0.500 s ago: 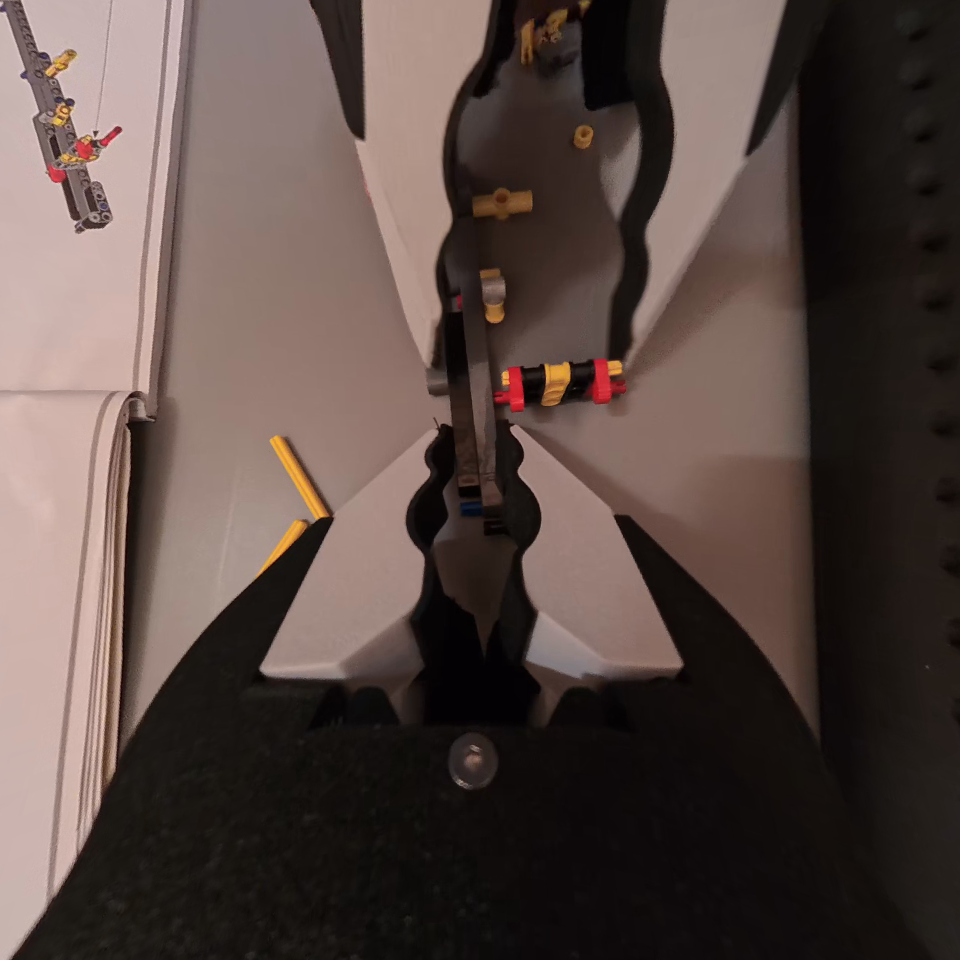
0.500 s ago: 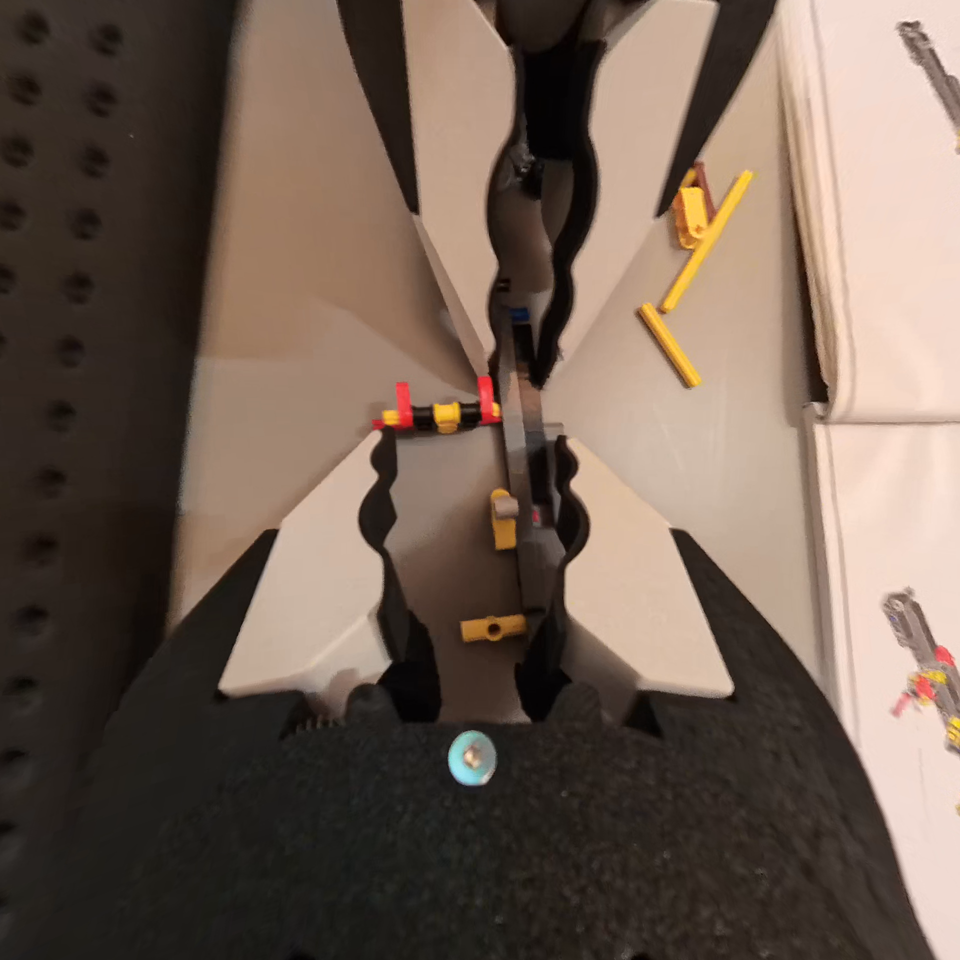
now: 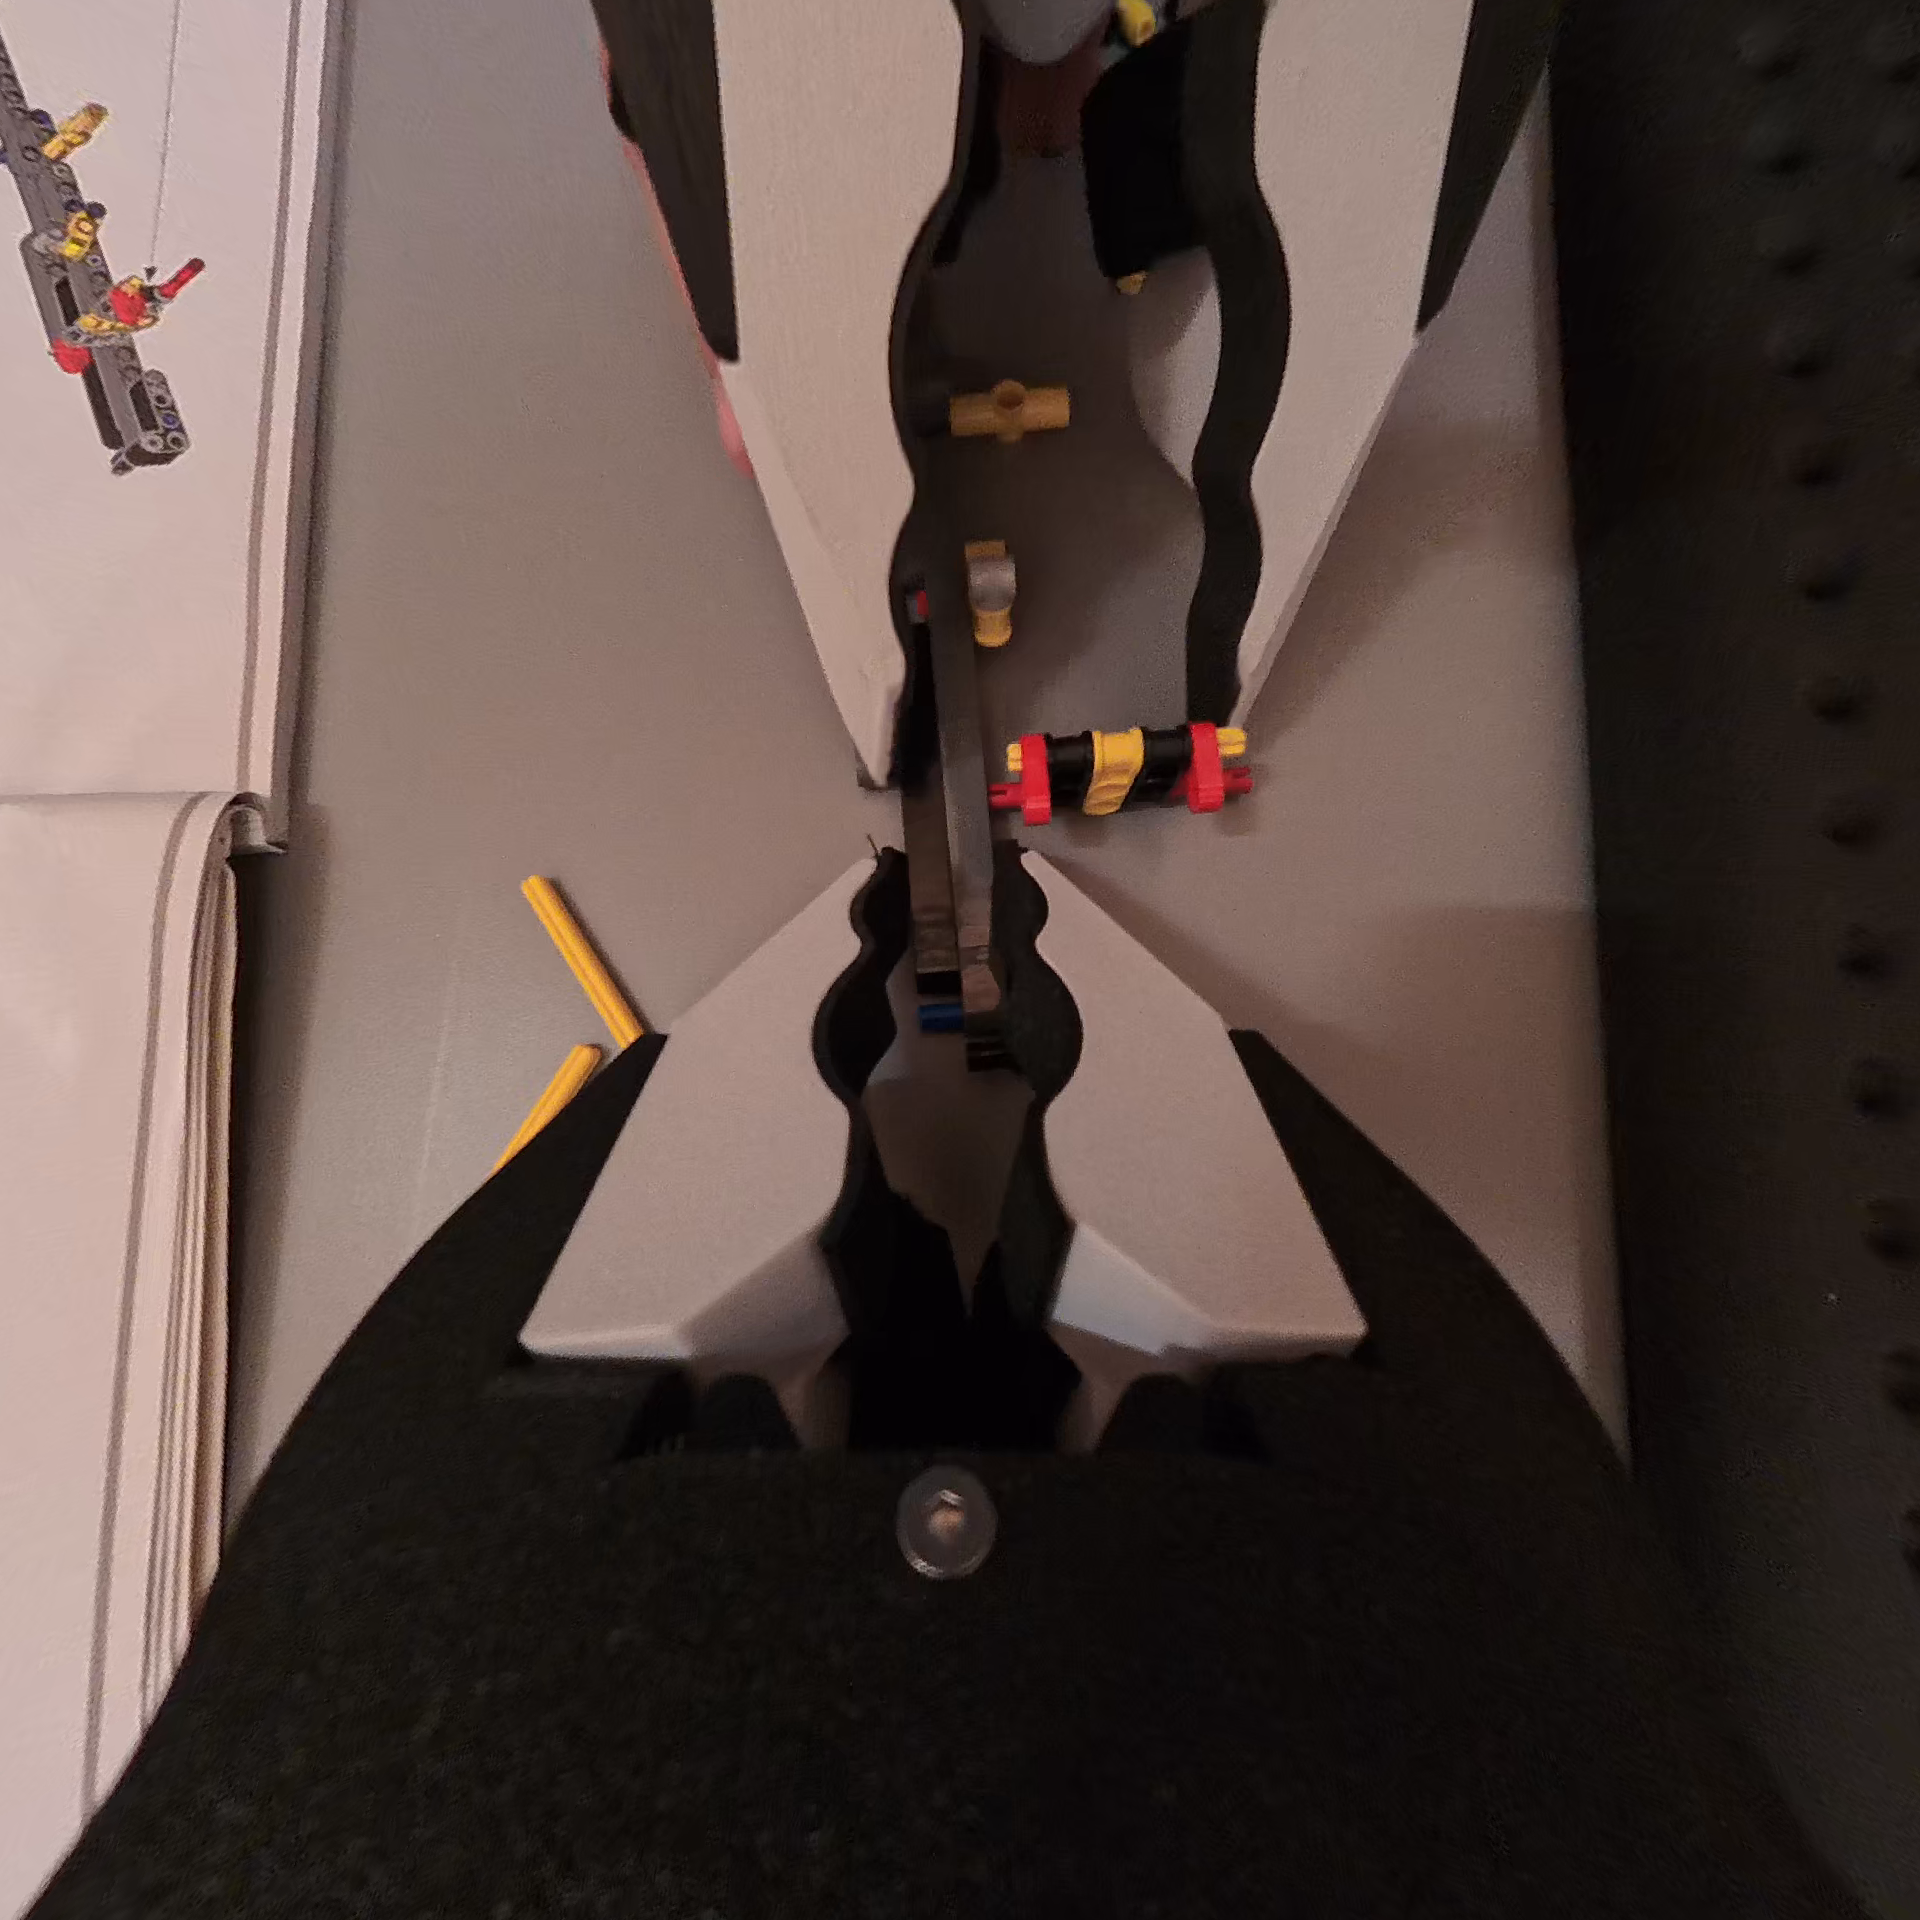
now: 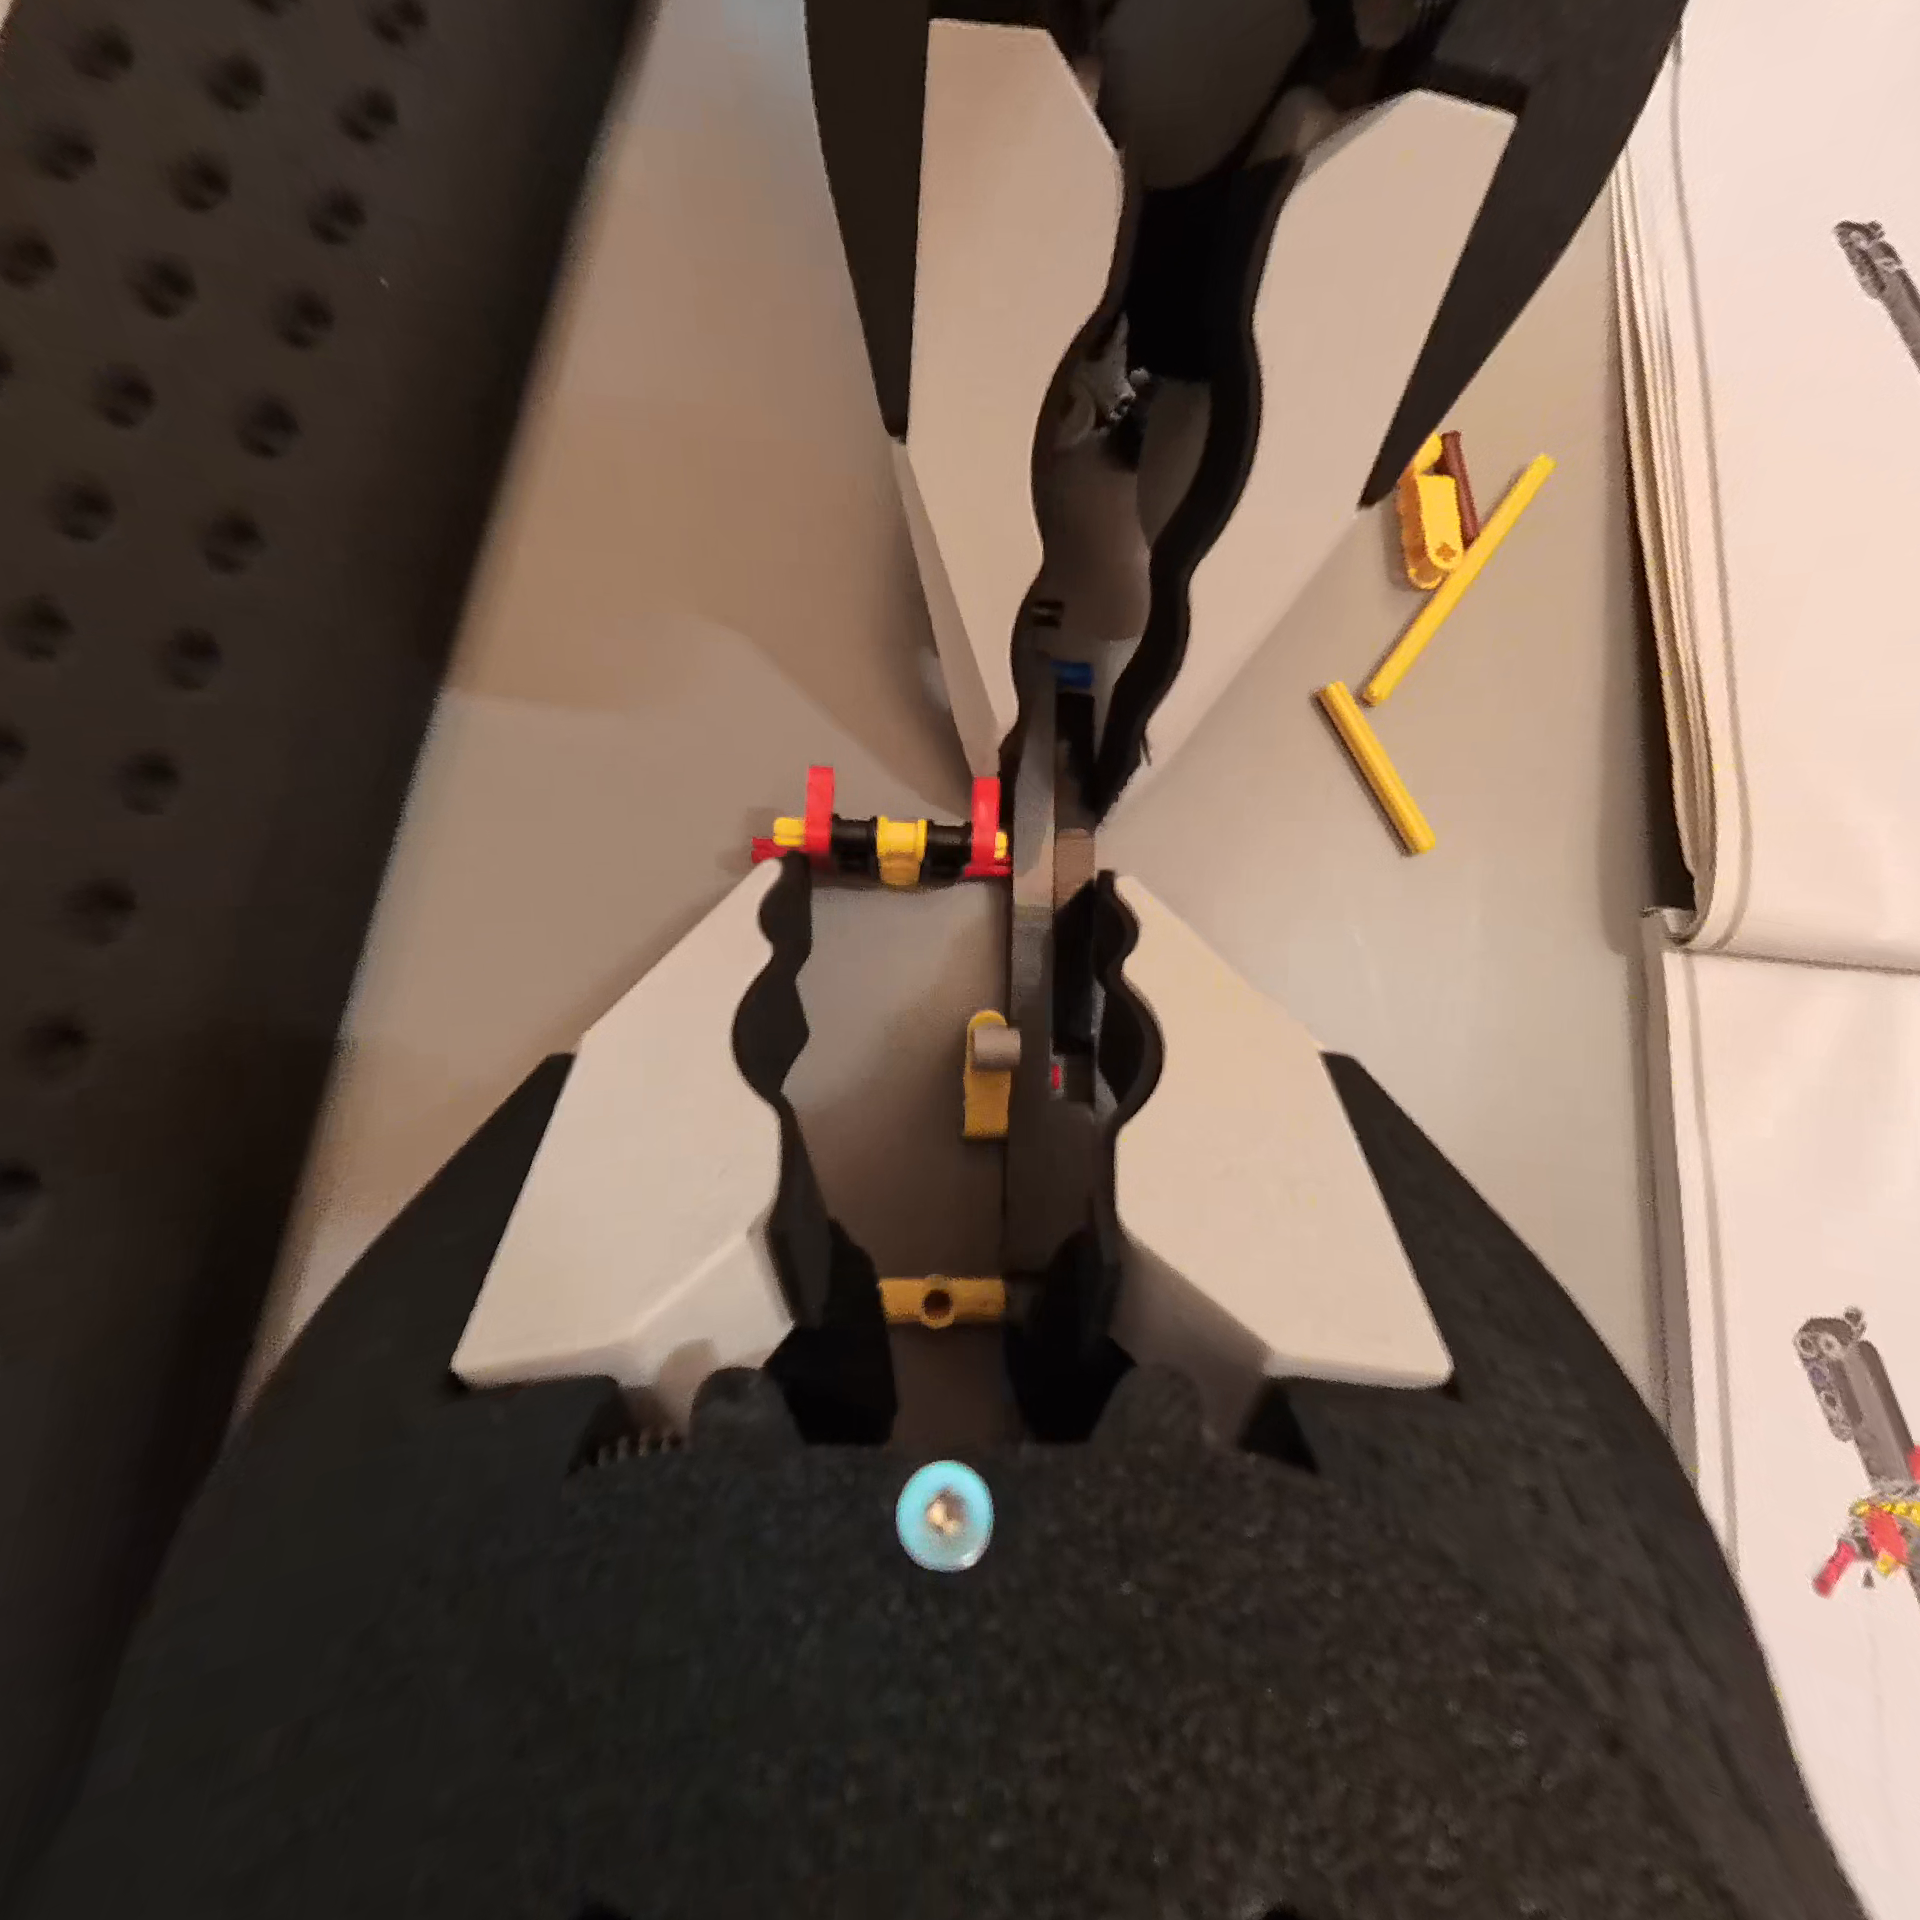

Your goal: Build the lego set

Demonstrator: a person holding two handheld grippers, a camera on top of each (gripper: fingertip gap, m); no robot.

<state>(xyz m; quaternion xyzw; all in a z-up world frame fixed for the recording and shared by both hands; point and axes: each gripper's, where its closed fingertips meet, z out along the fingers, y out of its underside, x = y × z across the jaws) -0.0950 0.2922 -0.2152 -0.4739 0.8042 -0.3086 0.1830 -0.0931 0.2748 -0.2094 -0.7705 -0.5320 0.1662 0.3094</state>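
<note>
Jaws of the left gripper [image 3: 951, 935] are being kept pressed narrowly on the near end of a long dark grey beam [image 3: 948, 790], with a blue pin [image 3: 938, 1016] showing at that end. Facing it tip to tip, the right gripper [image 4: 951, 883] is being held with its jaws spread wide; the beam is lying against its right-hand finger [image 4: 1127, 1023] only, and whether it is actually pinched there cannot be told. The beam's long axis is being kept along the line joining the two grippers, running near to far in both wrist views, so each gripper is looking straight down its length.

Yellow connectors are sticking out sideways from the beam: a grey-and-yellow one [image 4: 987, 1075] at its middle and a yellow cross piece [image 4: 940, 1299] deep between the open jaws. A short axle assembly [image 3: 1122, 771] of red, black and yellow bushes is lying crosswise on the bench [image 3: 540, 623], just beside the beam where the fingertips meet. It is lying to the right of the left gripper's tips, at right angles to the beam, and the open right gripper is judged the freer one to take it.

Farther out, two yellow axles [image 4: 1377, 767] and a small yellow part [image 4: 1429, 514] are lying loose near the instruction booklet [image 4: 1787, 727].
</note>
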